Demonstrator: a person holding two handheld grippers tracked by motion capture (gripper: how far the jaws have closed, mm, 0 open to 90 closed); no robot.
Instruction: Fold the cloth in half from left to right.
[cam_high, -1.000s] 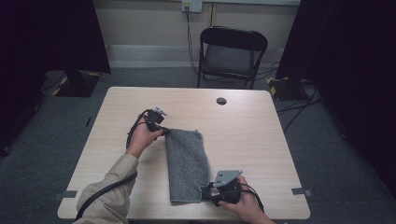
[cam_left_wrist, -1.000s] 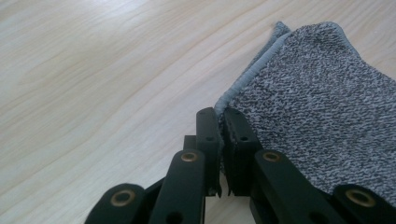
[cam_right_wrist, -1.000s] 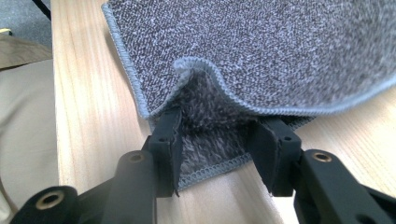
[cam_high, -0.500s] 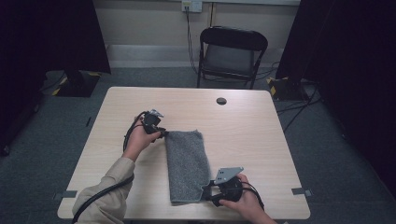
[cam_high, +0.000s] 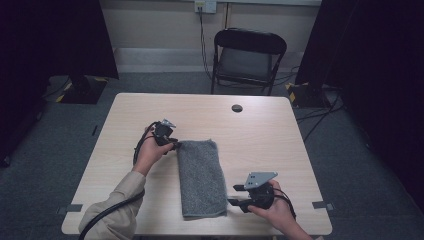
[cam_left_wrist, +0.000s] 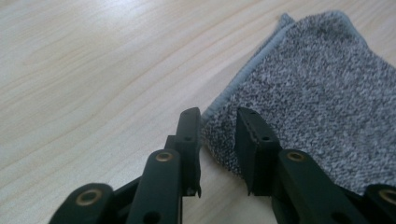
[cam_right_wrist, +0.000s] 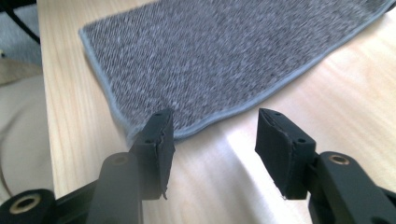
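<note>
**Folded towel lies flat, both grippers letting go**

A grey towel (cam_high: 201, 177) lies folded into a long narrow strip near the middle of the wooden table (cam_high: 270, 130), its length running from 12 o'clock to 6 o'clock in the high view, edges fairly even and the surface smooth.

The left gripper (cam_high: 170, 145) sits at the strip's 11 o'clock corner. Its jaws have just been opening; in the left gripper view they stand apart with the towel's corner (cam_left_wrist: 219, 135) between them, the pads no longer pressing on the cloth.

The right gripper (cam_high: 237, 195) is at the strip's 4 o'clock, just beside the near right corner. In the right gripper view its jaws stand wide apart with nothing between them, the towel's hemmed edge (cam_right_wrist: 219, 119) just ahead of the tips.

Judging by how things lie, the fold looks laid down and released. What may be left is another fold across the strip's length to make it more compact, or simply drawing both grippers clear of the cloth.
</note>
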